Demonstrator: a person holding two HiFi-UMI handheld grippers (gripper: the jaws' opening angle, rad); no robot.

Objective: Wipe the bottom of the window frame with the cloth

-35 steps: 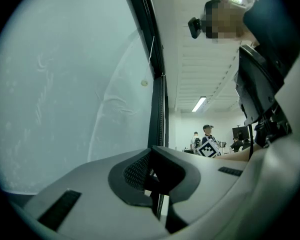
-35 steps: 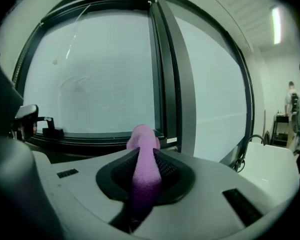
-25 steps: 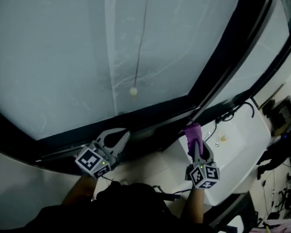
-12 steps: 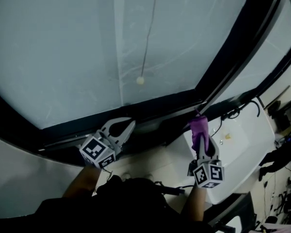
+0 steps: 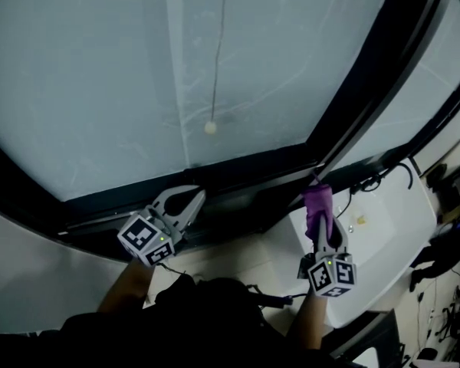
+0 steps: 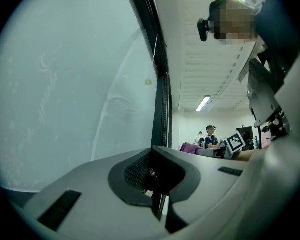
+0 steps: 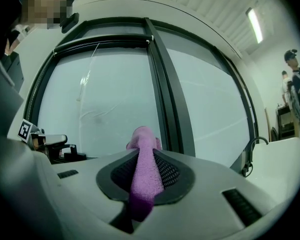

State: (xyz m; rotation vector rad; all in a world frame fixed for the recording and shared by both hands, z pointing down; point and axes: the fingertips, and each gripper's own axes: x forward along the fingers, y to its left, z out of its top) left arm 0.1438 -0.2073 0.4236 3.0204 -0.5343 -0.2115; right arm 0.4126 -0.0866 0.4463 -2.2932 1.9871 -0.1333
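Purple cloth [image 5: 317, 202] clamped in right hand-held gripper [image 5: 320, 225]; left hand-held gripper [image 5: 192, 195] closed, empty.

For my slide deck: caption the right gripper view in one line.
Right gripper shut on a purple fuzzy cloth, held up before the black window frame.

Pale daylight through the window glass [image 5: 138, 67] backlights dim, shadowed foregrounds; both gripper views bend and darken at edges.
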